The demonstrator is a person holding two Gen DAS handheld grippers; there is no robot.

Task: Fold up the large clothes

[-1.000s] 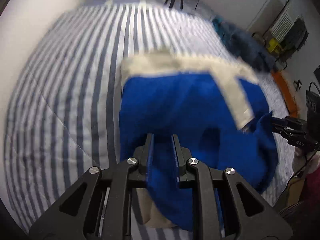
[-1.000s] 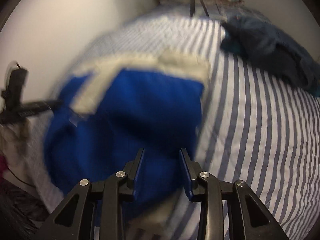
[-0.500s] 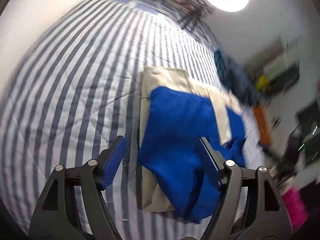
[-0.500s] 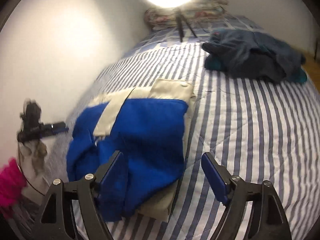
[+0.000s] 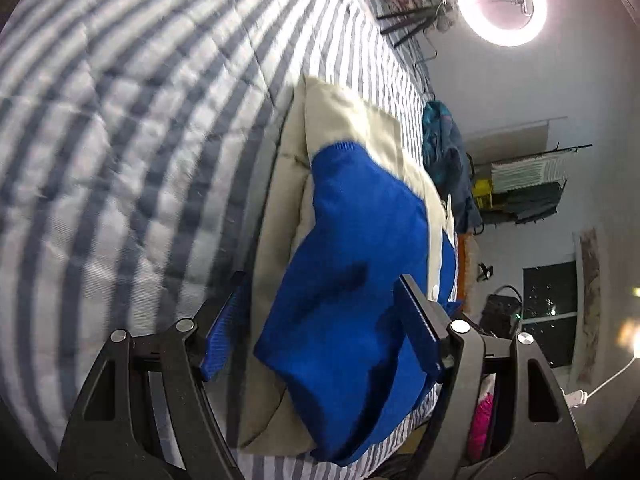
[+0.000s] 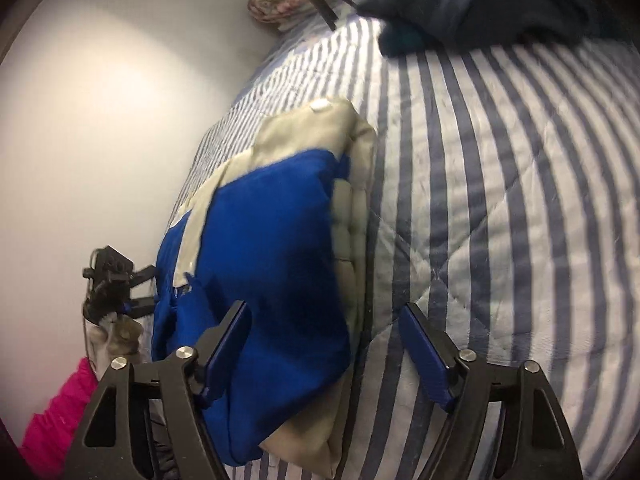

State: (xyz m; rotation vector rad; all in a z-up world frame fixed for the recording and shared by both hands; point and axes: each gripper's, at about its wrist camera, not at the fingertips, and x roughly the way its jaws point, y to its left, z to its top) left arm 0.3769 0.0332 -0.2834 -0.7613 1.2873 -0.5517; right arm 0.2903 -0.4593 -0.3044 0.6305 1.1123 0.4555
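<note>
Released since a second ago: blue-and-beige garment (image 5: 360,264) lies folded near the striped bed (image 5: 120,140) edge. Left gripper (image 5: 320,328) and right gripper (image 6: 328,344) gape, jaws having just been opening, pads clear of cloth; open bedding lies beside.

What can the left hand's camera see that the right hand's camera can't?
Only the left wrist view shows the whole glowing ring light, a drying rack hung with dark clothes and a dark window.

Only the right wrist view shows the plain white wall and the other gripper, the left gripper, reaching in from the left edge.

Both show the folded blue and beige jacket lying on the blue-and-white striped quilt, the dark heap of clothes further up the bed, and their own open gripper, like the right gripper.
</note>
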